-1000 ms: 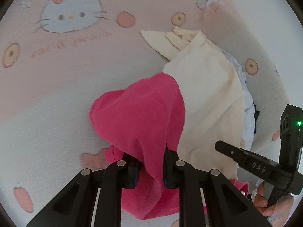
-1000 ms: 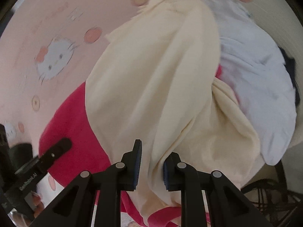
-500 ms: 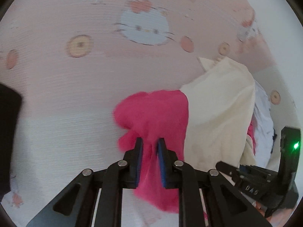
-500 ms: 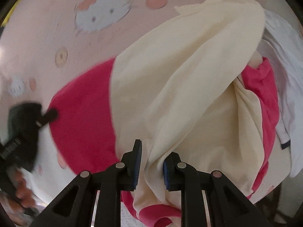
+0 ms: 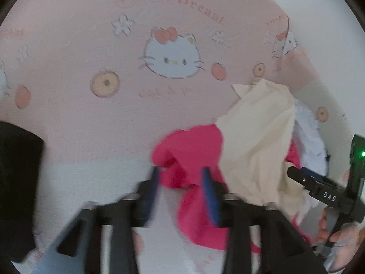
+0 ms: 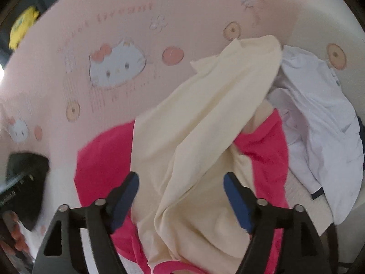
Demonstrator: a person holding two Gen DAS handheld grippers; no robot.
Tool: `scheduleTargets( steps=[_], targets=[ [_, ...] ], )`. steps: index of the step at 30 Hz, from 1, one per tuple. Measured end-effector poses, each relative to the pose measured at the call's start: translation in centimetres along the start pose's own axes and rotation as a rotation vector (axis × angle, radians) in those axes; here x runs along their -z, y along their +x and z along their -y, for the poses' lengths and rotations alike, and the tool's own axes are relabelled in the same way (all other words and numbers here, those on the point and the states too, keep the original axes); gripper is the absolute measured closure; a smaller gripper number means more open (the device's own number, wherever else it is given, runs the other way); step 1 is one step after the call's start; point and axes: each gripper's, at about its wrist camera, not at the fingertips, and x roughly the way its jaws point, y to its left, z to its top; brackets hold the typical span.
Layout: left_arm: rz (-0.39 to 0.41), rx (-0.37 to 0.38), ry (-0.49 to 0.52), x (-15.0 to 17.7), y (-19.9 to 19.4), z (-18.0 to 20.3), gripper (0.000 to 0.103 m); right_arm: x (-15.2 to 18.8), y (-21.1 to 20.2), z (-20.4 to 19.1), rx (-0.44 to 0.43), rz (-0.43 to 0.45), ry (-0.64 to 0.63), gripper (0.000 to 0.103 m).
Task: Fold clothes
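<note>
Both sets of jaws opening up right now. Left gripper (image 5: pixel 180 182) letting go of the pink-and-cream garment (image 5: pixel 194 159), pink fabric sitting loose between blue pads (image 5: pixel 208 196), not pinched. Right gripper (image 6: pixel 181 196) spreading wide around a cream fold, pads clear of it. Garment lying bunched on the Hello Kitty bedsheet (image 5: pixel 91 114), trailing toward the bed's right edge, touching a white shirt (image 6: pixel 319 125) there. Gripping the handle, bottom right of the left view, a hand (image 5: pixel 328 228).
</note>
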Motion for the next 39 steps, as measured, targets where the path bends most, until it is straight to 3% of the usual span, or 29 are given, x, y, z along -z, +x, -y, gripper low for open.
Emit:
scheduleTargets(
  steps=[4, 9, 13, 17, 21, 28, 32, 33, 34, 36, 39],
  targets=[
    [-0.078, 0.129, -0.128, 0.2, 1.4, 0.0, 0.033, -1.9, 2.2, 5.4, 0.043, -0.053, 0.056, 0.025],
    [-0.136, 0.068, -0.117, 1.0, 3.8, 1.0, 0.033, -3.9, 5.6, 9.7, 0.076, -0.126, 0.161, 0.025],
    [-0.17, 0.071, -0.139, 1.8, 5.5, 1.0, 0.033, -3.9, 6.5, 12.3, 0.067, -0.165, 0.231, 0.025],
    [-0.189, 0.075, -0.163, 2.0, 7.0, 1.0, 0.033, -4.0, 7.4, 12.6, 0.025, -0.196, 0.268, 0.025],
    [-0.207, 0.081, -0.196, 2.1, 8.5, 1.0, 0.033, -5.0, 9.4, 11.8, 0.119, -0.24, 0.217, 0.025],
    [-0.183, 0.099, -0.213, 2.3, 10.4, 2.0, 0.033, -5.5, 12.8, 11.1, 0.168, -0.313, 0.199, 0.025],
    [-0.145, 0.044, -0.163, 2.5, 11.3, 3.2, 0.033, -5.6, 13.6, 10.4, 0.207, -0.31, 0.194, 0.025],
    [-0.128, 0.022, -0.14, 2.5, 11.4, 3.6, 0.037, -5.6, 13.7, 10.1, 0.216, -0.305, 0.186, 0.025],
    [-0.107, -0.01, -0.108, 2.6, 11.4, 4.0, 0.055, -5.6, 13.7, 9.8, 0.223, -0.298, 0.166, 0.027],
    [-0.096, -0.108, -0.045, 2.7, 11.5, 4.7, 0.081, -5.4, 13.8, 8.8, 0.238, -0.278, 0.115, 0.034],
    [-0.073, -0.089, -0.091, 2.6, 10.9, 4.1, 0.089, -5.0, 13.5, 7.6, 0.223, -0.232, 0.04, 0.058]
  ],
)
